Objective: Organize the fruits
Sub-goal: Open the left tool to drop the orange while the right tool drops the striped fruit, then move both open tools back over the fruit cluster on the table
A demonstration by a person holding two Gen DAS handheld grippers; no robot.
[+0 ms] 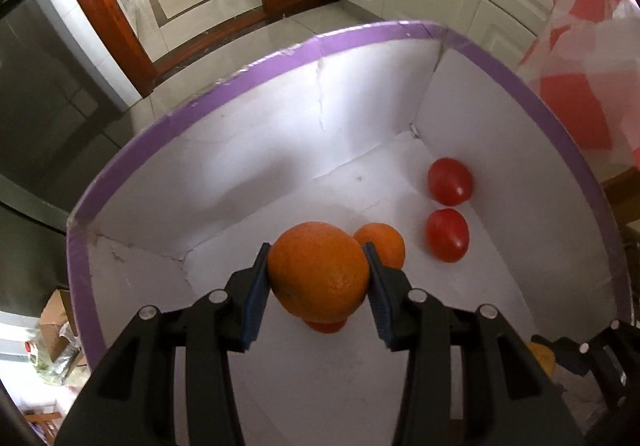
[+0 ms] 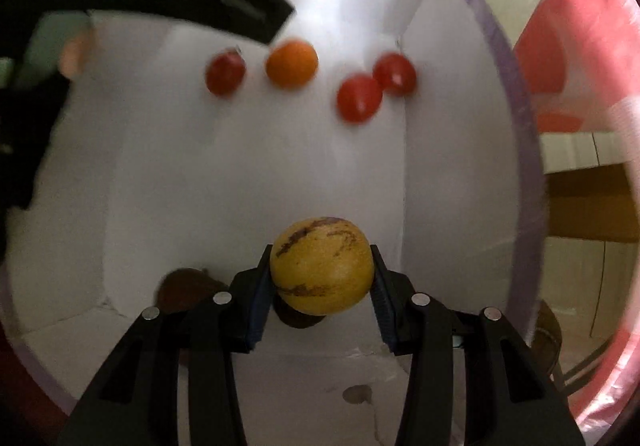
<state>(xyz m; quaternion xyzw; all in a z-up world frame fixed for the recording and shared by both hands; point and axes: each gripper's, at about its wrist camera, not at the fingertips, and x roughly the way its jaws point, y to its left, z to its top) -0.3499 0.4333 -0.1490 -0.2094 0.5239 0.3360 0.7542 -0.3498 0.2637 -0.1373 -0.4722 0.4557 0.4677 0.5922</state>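
Inside the box, bare floor lay open left of the small orange; two tomatoes crowded the right wall.

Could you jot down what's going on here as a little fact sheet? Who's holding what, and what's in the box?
Left gripper: jaws shut on an orange, held above the box floor
Right gripper: jaws shut on a yellow fruit with purple streaks
Container: white box with purple rim
Loose in box: three tomatoes, a smaller orange
Brown items under the right gripper: too blurred to name
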